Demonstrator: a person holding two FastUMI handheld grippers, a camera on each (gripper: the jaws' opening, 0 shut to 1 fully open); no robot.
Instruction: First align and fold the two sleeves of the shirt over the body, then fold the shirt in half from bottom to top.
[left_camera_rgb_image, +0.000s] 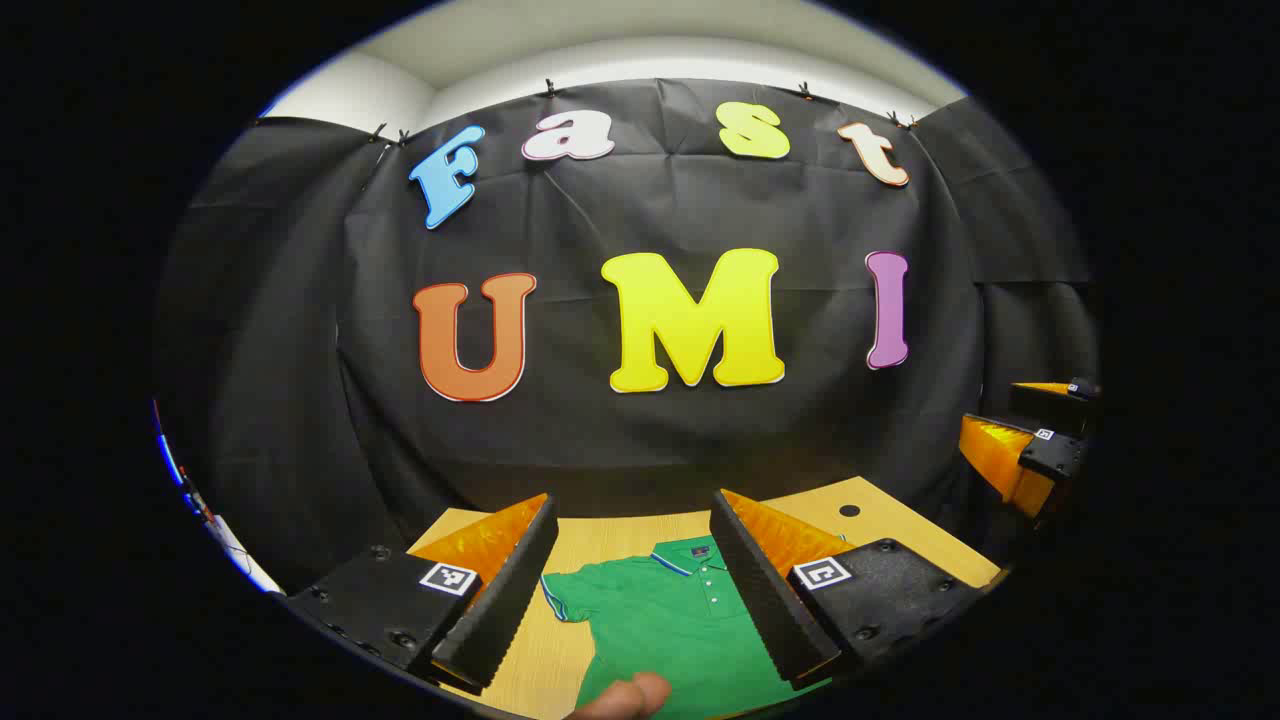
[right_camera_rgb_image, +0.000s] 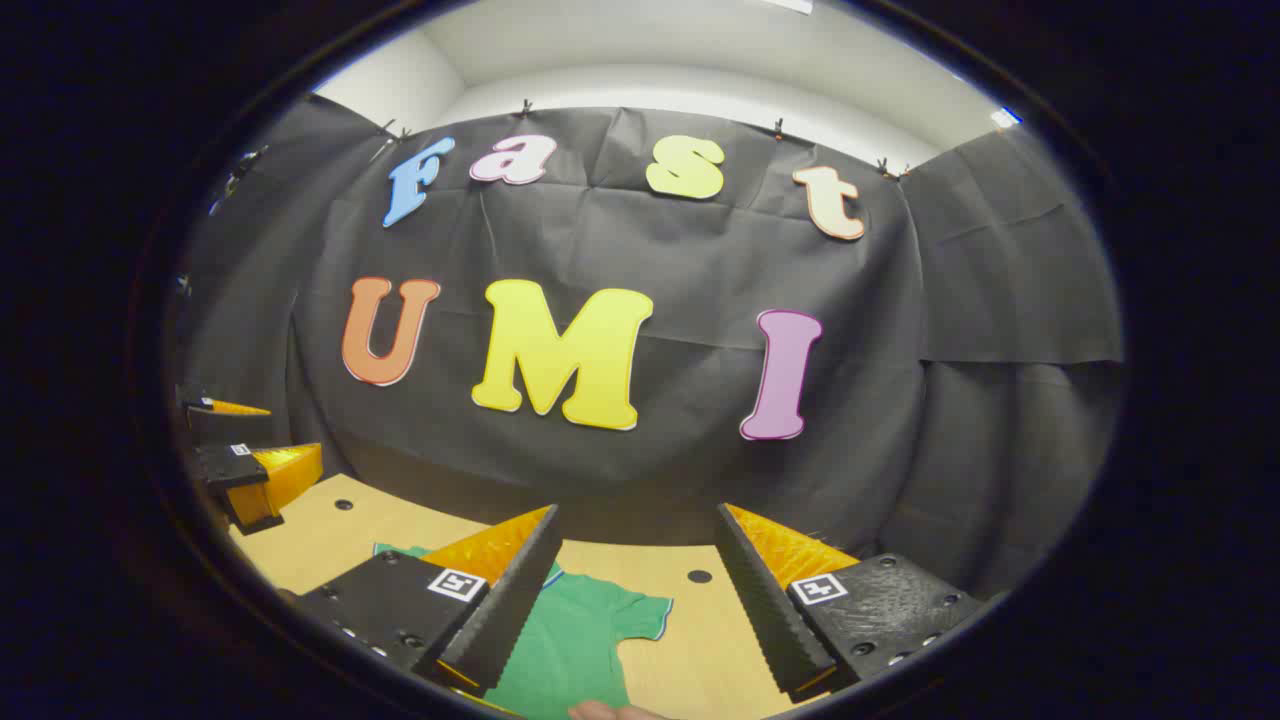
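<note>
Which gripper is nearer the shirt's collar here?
Left. The left gripper hangs open above the collar of the green shirt; the right gripper hangs open off to the side, above the shirt's sleeve.

Both views look forward from above the near edge of the wooden table (left_camera_rgb_image: 610, 535), facing the black cloth wall (left_camera_rgb_image: 650, 430) across it. Each keeps the green shirt (left_camera_rgb_image: 670, 620) at the bottom of the frame, nearer the left gripper view's centre.
</note>
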